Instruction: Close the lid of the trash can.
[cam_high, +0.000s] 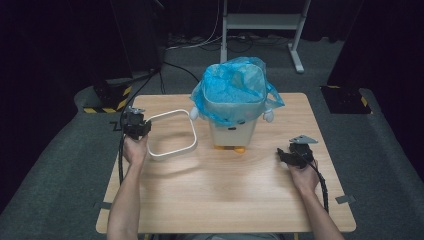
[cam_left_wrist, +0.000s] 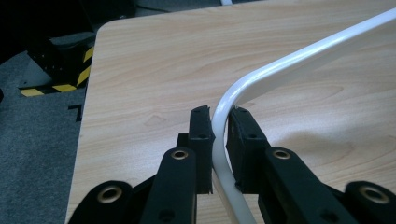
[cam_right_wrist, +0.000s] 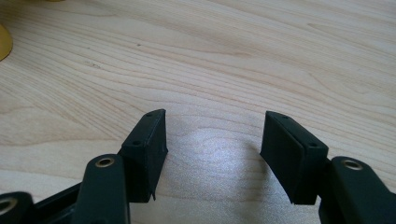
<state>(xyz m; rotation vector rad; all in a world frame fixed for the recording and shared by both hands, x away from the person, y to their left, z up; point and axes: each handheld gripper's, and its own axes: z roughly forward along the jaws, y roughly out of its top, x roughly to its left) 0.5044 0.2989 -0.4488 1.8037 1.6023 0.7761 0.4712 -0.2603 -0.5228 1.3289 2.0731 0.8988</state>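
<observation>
Two black pads of the left gripper (cam_left_wrist: 219, 140) are pinching the white ring frame (cam_high: 172, 133) at its rounded corner, and that frame is hanging above the table's (cam_high: 225, 200) left half, just beside the small white bin (cam_high: 234, 131) lined with a blue plastic bag (cam_high: 235, 90). The right gripper (cam_right_wrist: 212, 135) is sitting with jaws wide apart, holding nothing, over bare wood near the table's right edge. Open tabletop is lying between both hands.
</observation>
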